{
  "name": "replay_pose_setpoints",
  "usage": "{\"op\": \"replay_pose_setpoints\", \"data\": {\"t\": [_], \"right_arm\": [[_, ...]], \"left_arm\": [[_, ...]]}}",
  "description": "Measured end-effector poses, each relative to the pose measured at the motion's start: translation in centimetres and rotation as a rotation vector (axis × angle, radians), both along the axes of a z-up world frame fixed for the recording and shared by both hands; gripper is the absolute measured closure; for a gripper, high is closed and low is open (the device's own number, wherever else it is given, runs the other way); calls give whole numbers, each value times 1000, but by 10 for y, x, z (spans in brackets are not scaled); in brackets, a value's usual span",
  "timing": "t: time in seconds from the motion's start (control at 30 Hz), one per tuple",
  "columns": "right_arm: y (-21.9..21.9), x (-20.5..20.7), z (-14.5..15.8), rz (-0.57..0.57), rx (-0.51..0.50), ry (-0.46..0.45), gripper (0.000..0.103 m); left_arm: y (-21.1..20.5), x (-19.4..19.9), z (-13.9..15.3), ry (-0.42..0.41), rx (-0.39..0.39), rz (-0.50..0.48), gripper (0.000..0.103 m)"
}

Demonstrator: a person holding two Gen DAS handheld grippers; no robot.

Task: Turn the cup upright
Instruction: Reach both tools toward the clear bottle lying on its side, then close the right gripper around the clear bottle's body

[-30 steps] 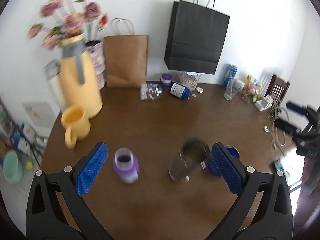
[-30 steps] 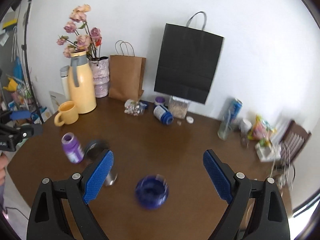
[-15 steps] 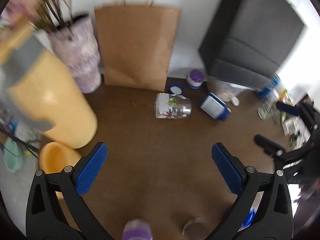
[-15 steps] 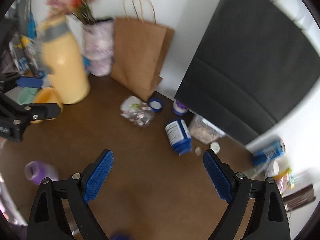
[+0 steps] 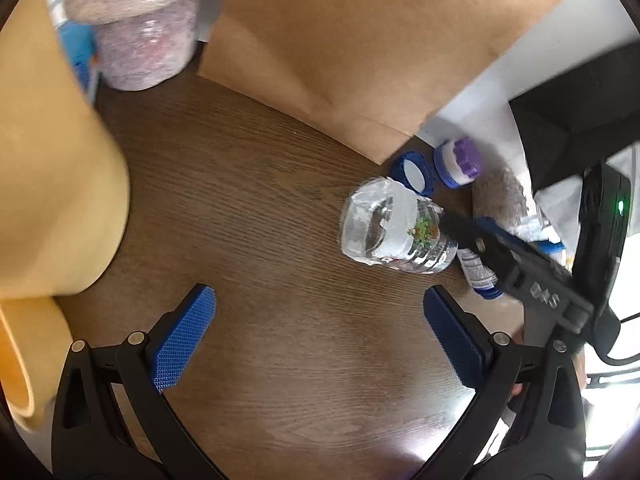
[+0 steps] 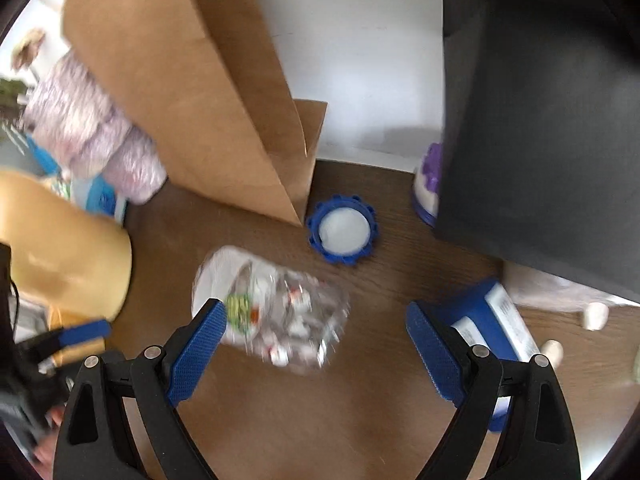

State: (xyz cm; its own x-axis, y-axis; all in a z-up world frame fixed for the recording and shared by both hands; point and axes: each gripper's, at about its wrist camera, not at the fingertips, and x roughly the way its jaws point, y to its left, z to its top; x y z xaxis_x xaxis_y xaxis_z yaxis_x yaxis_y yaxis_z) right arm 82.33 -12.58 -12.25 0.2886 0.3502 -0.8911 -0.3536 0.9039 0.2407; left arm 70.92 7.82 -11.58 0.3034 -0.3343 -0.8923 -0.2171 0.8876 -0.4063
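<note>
1. The cup (image 6: 268, 308) (a clear plastic one with printed pictures) lies on its side on the table (image 5: 260, 240), towards the back edge, just in front of the brown bag (image 6: 192, 92) and near a blue lid (image 6: 342, 236).
2. Its long axis runs roughly parallel to the table's back edge. In the left wrist view the closed base points toward the yellow jug (image 5: 52, 184). The mouth seems to point the other way, toward the blue-and-white bottle (image 6: 492, 320), though blur makes this uncertain.
3. The right gripper (image 6: 312, 352) is spread wide and holds nothing. The cup sits between its fingers but off-centre, with one pad (image 6: 196, 352) overlapping the base end in the picture. I cannot tell if they touch.
4. The left gripper (image 5: 320, 340) is also wide open and empty, over bare table, well short of the cup.
5. Risks, as I judge them:
   - The cup is round and light, so a nudge from that near pad could roll it against the bag or the lid.
   - Thin plastic may buckle or squirt out if squeezed hard or off-centre.
   - Closing along the long axis would make tipping it upright awkward, while a grip across the body looks safer.
   - The bottle and lid crowd the far finger, so it may catch them on closing.
</note>
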Motion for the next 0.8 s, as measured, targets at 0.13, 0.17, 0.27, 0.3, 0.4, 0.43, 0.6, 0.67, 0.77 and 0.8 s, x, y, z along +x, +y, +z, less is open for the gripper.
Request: {"op": "replay_pose_setpoints", "data": {"t": [0.13, 0.17, 0.27, 0.3, 0.4, 0.43, 0.6, 0.67, 0.77, 0.8], "right_arm": [[15, -7, 1, 51, 1, -57, 10], [18, -10, 0, 64, -11, -65, 10], [25, -10, -11, 103, -15, -59, 16], [25, -8, -12, 93, 13, -48, 18], [22, -12, -12, 100, 42, -34, 28], [21, -13, -13, 114, 65, -6, 31], [13, -36, -24, 112, 183, 289, 46], [10, -48, -24, 99, 169, 303, 46], [5, -57, -28, 79, 152, 317, 46], [2, -58, -31, 68, 167, 333, 46]], "left_arm": [[-8, 3, -2, -36, 15, -57, 0], [-11, 2, -4, -40, 13, -66, 0], [-14, 0, -10, -35, 16, -65, 0], [-13, 0, -12, -30, 14, -71, 0], [-13, 2, -18, -28, 29, -63, 0], [-11, 0, -19, -29, 27, -59, 1], [-8, -15, -14, -69, -30, -113, 20], [-14, -23, -11, -110, -6, -165, 20], [-21, -22, -15, -101, -10, -213, 16], [-23, -20, -16, -90, -15, -223, 13]]}}
